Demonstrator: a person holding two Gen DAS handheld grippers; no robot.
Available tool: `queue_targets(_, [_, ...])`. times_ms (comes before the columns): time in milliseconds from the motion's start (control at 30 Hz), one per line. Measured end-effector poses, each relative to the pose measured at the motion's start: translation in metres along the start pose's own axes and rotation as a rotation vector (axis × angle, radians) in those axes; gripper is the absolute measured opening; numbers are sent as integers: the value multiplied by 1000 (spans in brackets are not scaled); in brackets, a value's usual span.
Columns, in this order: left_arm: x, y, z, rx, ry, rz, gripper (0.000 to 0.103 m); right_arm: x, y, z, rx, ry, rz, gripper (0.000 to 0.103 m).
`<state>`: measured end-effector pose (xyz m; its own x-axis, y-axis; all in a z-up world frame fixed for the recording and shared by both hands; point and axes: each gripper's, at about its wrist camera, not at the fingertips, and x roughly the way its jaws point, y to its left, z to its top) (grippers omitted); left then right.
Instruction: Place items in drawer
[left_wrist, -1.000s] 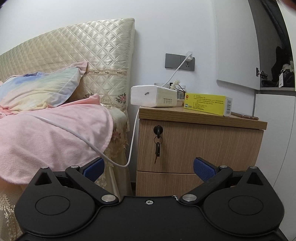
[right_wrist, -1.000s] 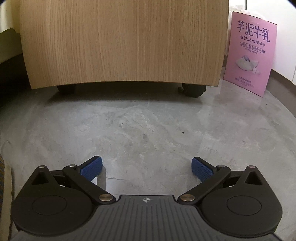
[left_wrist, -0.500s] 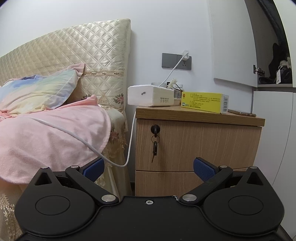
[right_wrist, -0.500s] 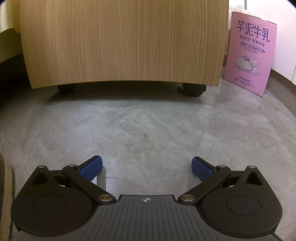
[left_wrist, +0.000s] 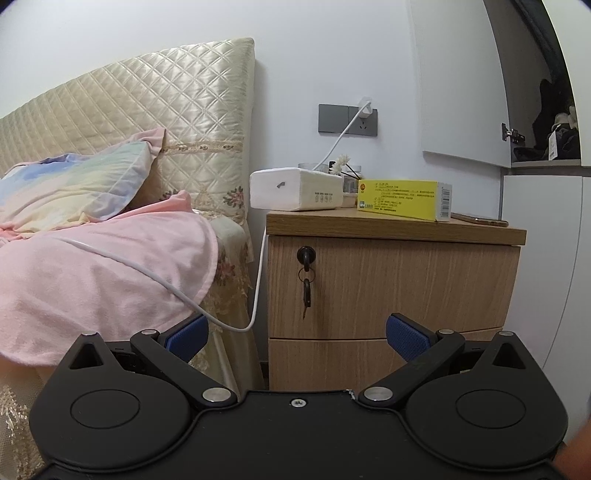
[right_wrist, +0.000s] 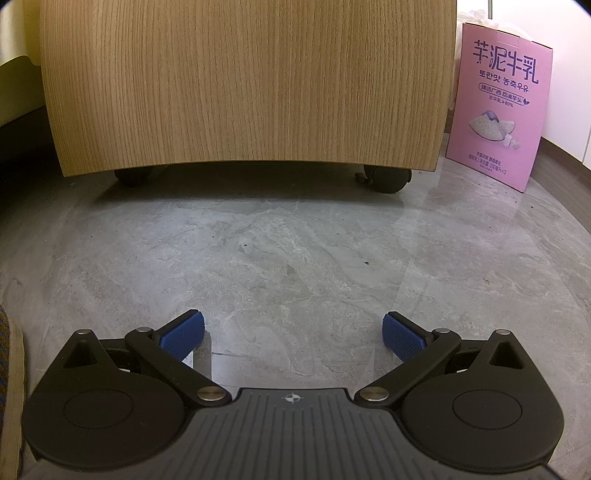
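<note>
A wooden nightstand (left_wrist: 391, 288) stands beside the bed, its top drawer shut, with a key (left_wrist: 306, 254) in the lock. On top lie a white tissue pack (left_wrist: 295, 189), a yellow box (left_wrist: 404, 199) and a phone (left_wrist: 480, 220). My left gripper (left_wrist: 295, 334) is open and empty, some way in front of the drawer fronts. My right gripper (right_wrist: 293, 332) is open and empty, low above the grey floor, facing the nightstand's bottom panel (right_wrist: 243, 85) and its castors (right_wrist: 384, 181).
A bed with a pink blanket (left_wrist: 96, 273) and pillow (left_wrist: 70, 188) is at the left. A white charging cable (left_wrist: 255, 295) hangs from the wall socket (left_wrist: 364, 118) across the bed. A pink carton (right_wrist: 498, 103) stands on the floor right of the nightstand. White cabinets (left_wrist: 543, 258) are at right.
My left gripper has drifted slightly, so the nightstand sits a little lower and further left in view. The right gripper has barely moved. Both stay open.
</note>
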<state>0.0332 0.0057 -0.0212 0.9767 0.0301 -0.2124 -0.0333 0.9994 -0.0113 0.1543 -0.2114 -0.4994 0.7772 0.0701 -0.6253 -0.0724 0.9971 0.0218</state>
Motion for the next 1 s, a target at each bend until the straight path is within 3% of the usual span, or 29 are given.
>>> queue_targets(1000, [0, -2, -1, 14, 1, -14, 102, 0, 0, 0, 0, 1, 0, 103])
